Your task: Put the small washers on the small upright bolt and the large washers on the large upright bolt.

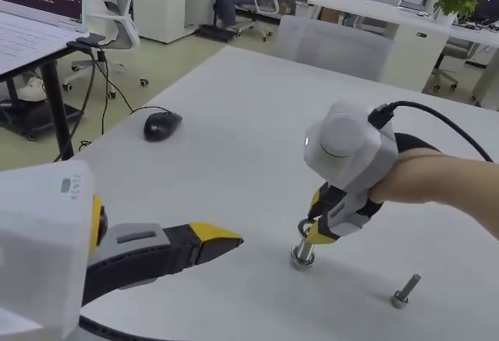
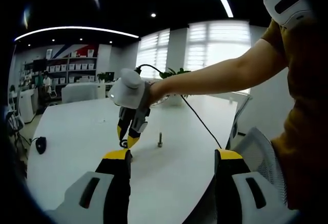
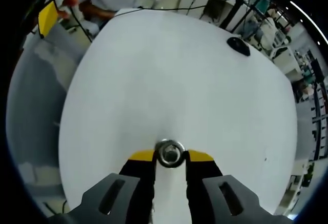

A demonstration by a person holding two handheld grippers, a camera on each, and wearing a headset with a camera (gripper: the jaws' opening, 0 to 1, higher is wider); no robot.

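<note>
Here the right gripper (image 1: 318,228) sits just right of centre in the head view, pointing down at the white tabletop (image 1: 234,161). Its yellow-tipped jaws are closed to a narrow gap on a large washer (image 1: 305,225). The ring is held at the top of the large upright bolt (image 1: 302,253), which stands directly beneath the gripper's tips. The bolt widens at its foot, but whether that is its head or washers already stacked there cannot be told.

In the right gripper view the gripper (image 3: 170,156) looks straight down. The washer (image 3: 170,145) lies pinched between the two yellow tips at lower centre, with the bolt's end showing through its hole.

The small upright bolt (image 1: 405,290) stands apart in the lower right of the head view, near the large bolt but not touching it.

The left gripper (image 1: 226,241) reaches in from the lower left, clear of both bolts. In the left gripper view its jaws (image 2: 174,155) are spread wide and hold nothing.

A computer mouse (image 1: 162,125) rests on the tabletop at the upper left.
</note>
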